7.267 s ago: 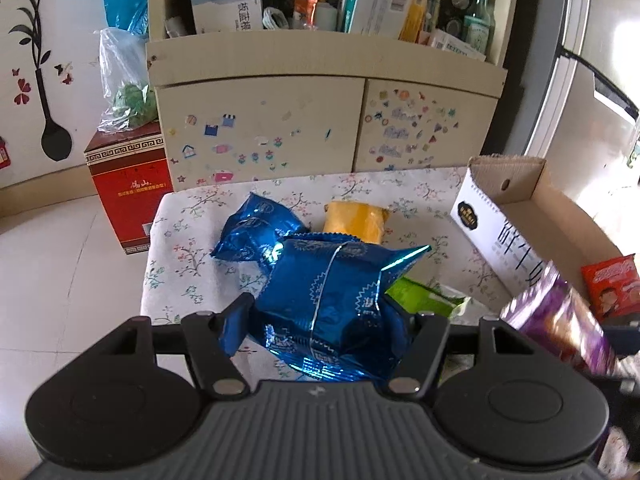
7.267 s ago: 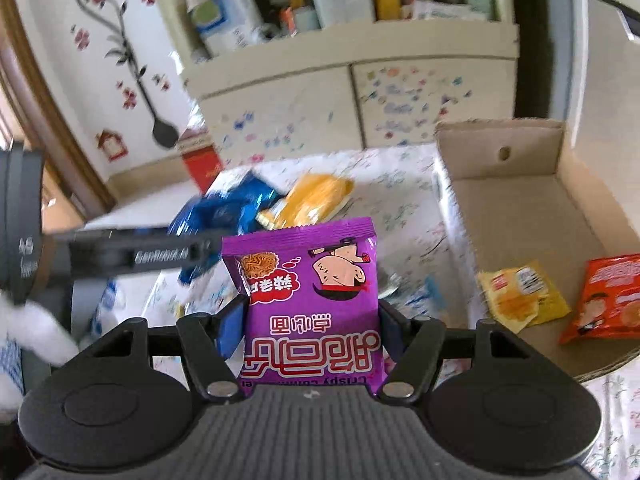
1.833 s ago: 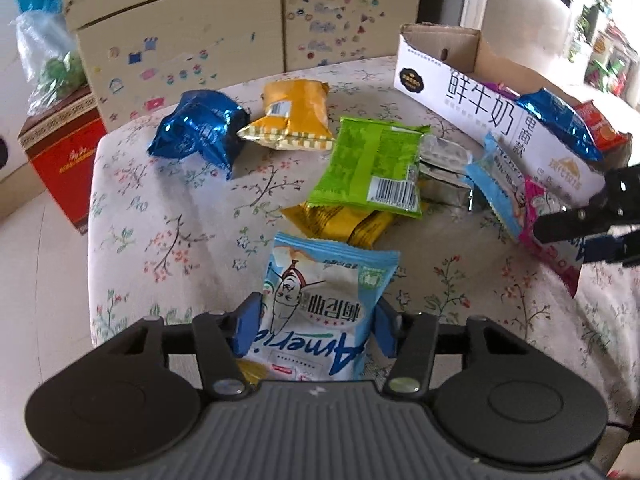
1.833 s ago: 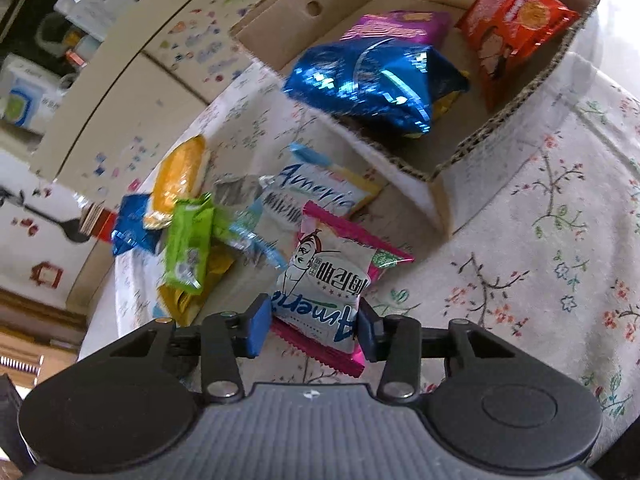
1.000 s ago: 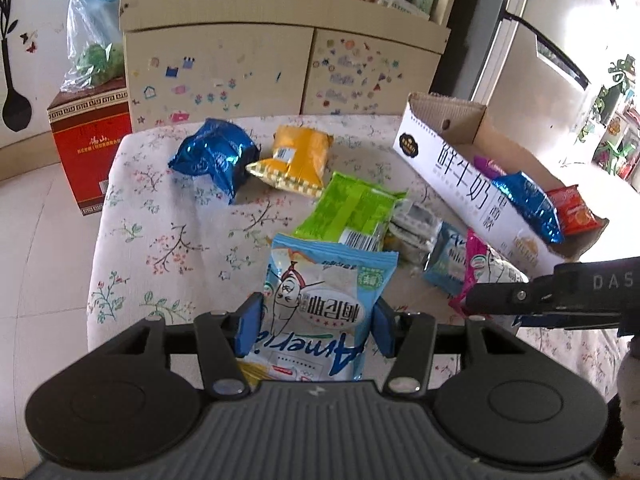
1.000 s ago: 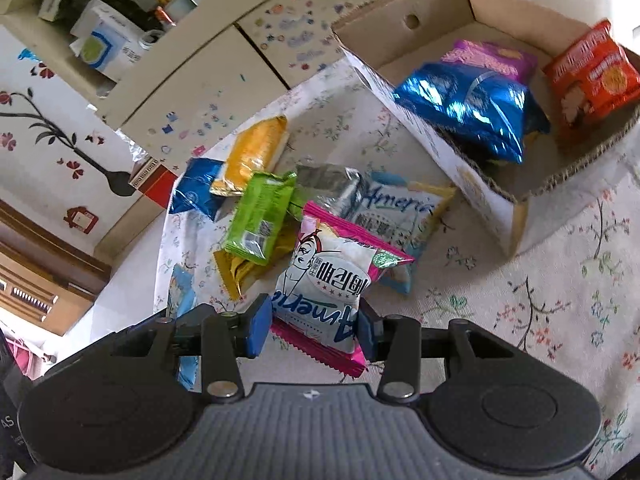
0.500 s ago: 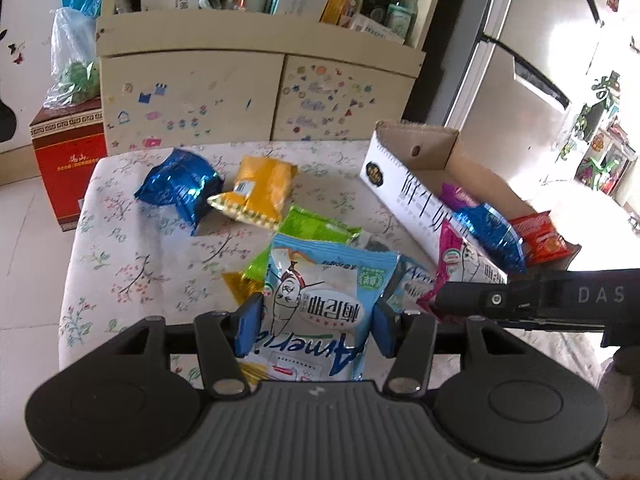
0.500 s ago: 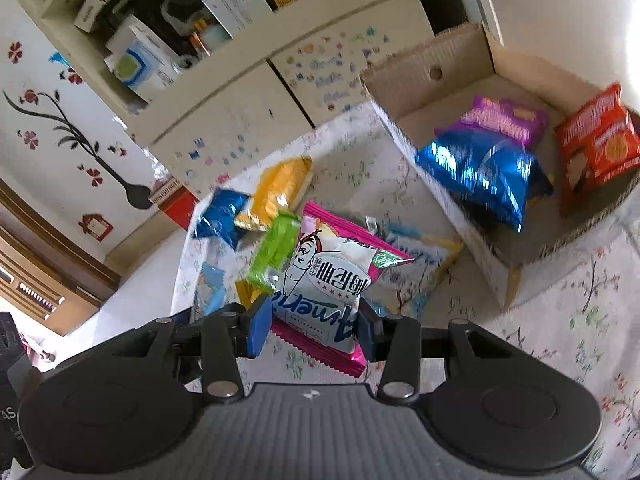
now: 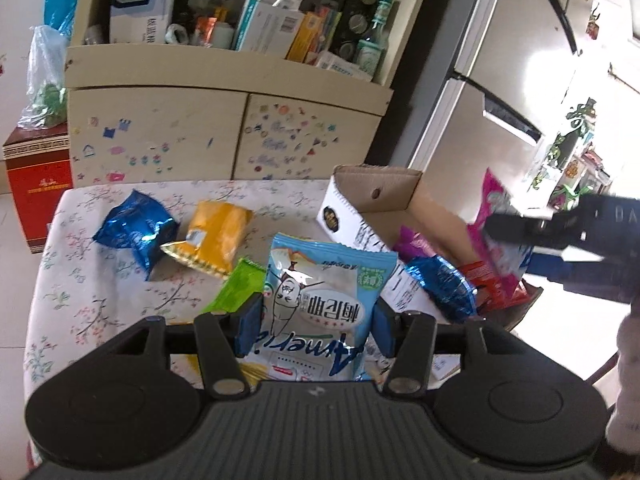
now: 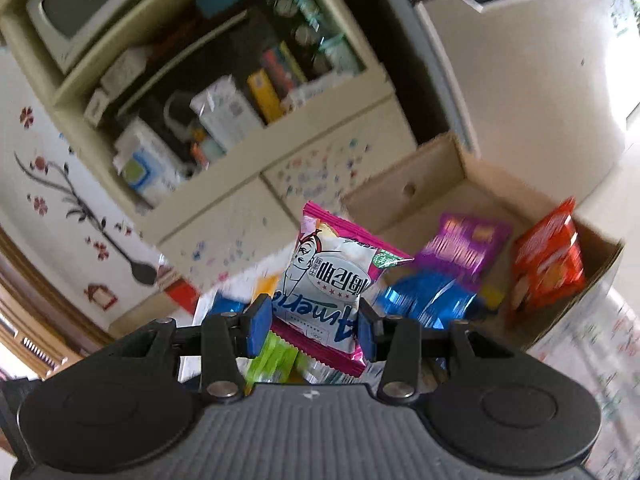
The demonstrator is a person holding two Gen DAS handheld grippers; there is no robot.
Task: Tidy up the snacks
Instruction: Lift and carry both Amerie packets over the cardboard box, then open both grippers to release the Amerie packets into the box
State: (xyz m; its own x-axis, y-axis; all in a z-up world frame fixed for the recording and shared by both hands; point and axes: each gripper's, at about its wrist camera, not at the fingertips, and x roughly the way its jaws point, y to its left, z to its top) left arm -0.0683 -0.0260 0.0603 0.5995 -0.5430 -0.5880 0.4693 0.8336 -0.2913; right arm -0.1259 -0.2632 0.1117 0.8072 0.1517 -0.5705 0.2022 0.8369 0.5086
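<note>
The left gripper (image 9: 316, 326) pinches a light-blue snack bag (image 9: 320, 300) above the worktop (image 9: 100, 280), the cardboard box (image 9: 380, 188) ahead to its right, while the nearer right gripper (image 10: 308, 326) pinches a pink-edged snack bag (image 10: 332, 280) just before the box's open top.

I am looking into a lived-in family home: a cream cabinet (image 9: 224, 136) with sticker-covered doors, its open shelf crammed with boxes and bottles (image 9: 372, 36). A flower-and-spoon wall decal (image 10: 80, 208) decorates the wall. Snack packets lie on a table under a floral tablecloth (image 9: 80, 292), beside a cardboard box (image 9: 376, 188) and a refrigerator (image 9: 520, 80).
</note>
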